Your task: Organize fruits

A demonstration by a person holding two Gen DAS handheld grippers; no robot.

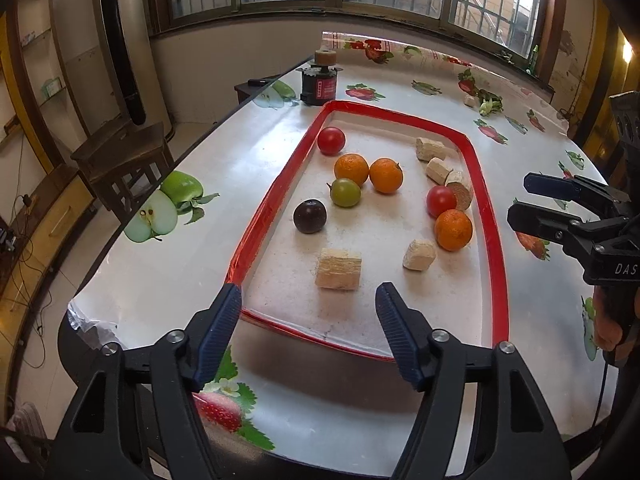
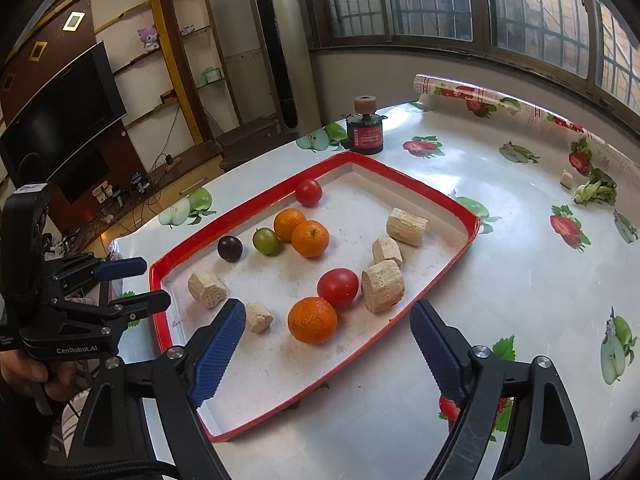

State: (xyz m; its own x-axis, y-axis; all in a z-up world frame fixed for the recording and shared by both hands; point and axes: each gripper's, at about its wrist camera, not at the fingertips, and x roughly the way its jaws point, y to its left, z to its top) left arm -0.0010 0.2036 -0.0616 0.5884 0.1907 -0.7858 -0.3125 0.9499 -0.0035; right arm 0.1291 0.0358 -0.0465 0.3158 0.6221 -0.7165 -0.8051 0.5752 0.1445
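Both held spread and empty: left tongs (image 1: 308, 308) over the near rim of the red tray (image 1: 486, 216), right tongs (image 2: 328, 332) beside it, likely poised for choosing. Inside, scattered: oranges (image 1: 351, 169), tomatoes (image 1: 331, 141), green fruit (image 1: 345, 192), dark plum (image 1: 310, 216), among pale chunks (image 1: 338, 269). Low rim all round; bare counter (image 2: 500, 288) right for setting down.

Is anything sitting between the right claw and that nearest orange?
Nothing visible blocks it. The right claw hangs open just in front of the nearest orange; a red tomato touches the orange's far side.
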